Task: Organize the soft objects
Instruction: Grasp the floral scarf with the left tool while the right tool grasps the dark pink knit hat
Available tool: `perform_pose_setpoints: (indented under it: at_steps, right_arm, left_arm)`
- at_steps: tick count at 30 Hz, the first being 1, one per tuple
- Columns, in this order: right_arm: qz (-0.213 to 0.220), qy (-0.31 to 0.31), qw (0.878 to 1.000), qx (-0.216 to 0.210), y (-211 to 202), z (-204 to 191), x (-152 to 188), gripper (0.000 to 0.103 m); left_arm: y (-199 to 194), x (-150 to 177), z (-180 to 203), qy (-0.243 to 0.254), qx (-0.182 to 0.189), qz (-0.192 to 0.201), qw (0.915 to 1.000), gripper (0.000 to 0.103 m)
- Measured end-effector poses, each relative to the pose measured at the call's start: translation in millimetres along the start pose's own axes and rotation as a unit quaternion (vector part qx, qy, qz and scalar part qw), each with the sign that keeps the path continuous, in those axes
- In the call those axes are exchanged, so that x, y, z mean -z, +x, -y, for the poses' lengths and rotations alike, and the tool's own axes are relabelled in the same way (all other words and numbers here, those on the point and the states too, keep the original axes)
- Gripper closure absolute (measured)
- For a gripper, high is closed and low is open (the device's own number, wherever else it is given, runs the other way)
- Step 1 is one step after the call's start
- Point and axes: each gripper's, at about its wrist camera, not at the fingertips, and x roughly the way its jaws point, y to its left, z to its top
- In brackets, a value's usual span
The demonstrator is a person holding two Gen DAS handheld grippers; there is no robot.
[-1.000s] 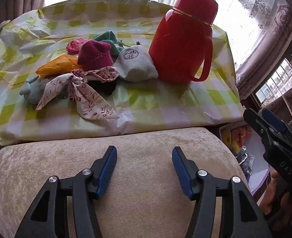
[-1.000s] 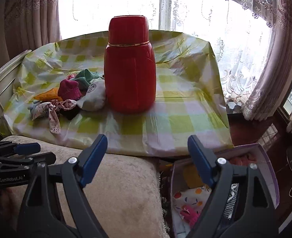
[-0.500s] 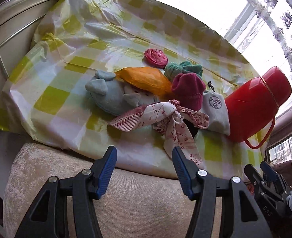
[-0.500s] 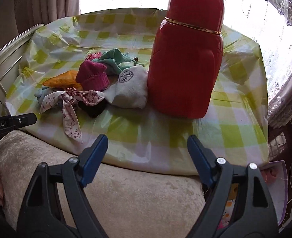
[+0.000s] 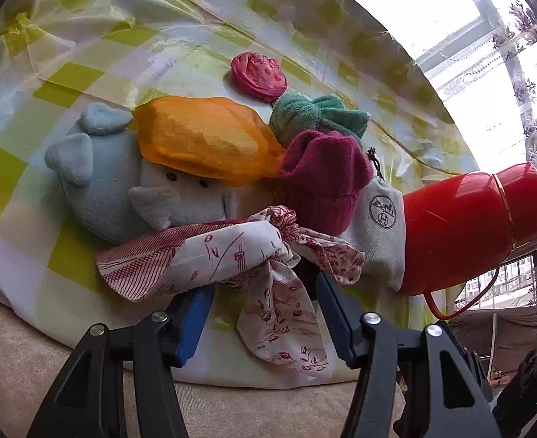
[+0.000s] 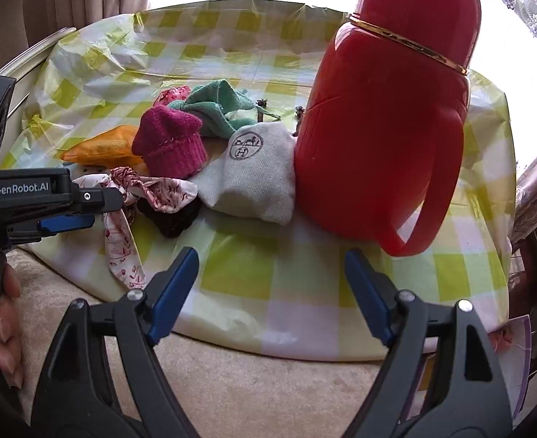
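Soft things are heaped on the checked tablecloth: a red-patterned white scarf, a blue plush whale, an orange pouch, a magenta knit hat, a green towel, a pink round piece and a grey drawstring pouch. My left gripper is open at the front of the heap. The scarf's tail hangs loose between its fingers, and the scarf covers their tips. My right gripper stands open over bare cloth in front of the grey pouch, with nothing between its fingers.
A tall red thermos with a handle stands right of the heap, touching the grey pouch. A beige cushion runs along the table's near edge. A hand holds the left gripper. A box sits low at the right.
The left gripper has moved forward to the heap and rolled, so the scarf's tail now lies between its fingers. The right gripper has come closer to the table edge. Both stayed equally open.
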Motion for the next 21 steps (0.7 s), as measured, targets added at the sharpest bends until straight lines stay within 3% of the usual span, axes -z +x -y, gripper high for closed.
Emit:
perform_pose_setpoints:
  at_steps: [4,7,9,11,21]
  right_arm:
    - [0.004,0.006,1.0,-0.001,6,-1,-9,0.019]
    - [0.011,0.013,1.0,-0.006,11,-1,-18,0.019]
    - [0.011,0.011,1.0,-0.009,17,-5,-24,0.019]
    - [0.016,0.006,1.0,-0.015,21,-11,-30,0.019]
    - [0.036,-0.039,0.997,-0.051,43,-48,-62,0.019]
  left_arm:
    - [15,-5,-3,-0.005,0.002,-0.007,1.0,0.046]
    - [17,-7,-3,0.0,0.005,0.005,1.0,0.056]
    - [17,-6,-4,0.0,0.011,0.003,0.9999,0.072]
    - [13,-2,-9,-0.003,0.012,0.011,0.9999,0.077]
    - [-20,12,-19,-0.017,0.016,0.076,0.9969,0.081]
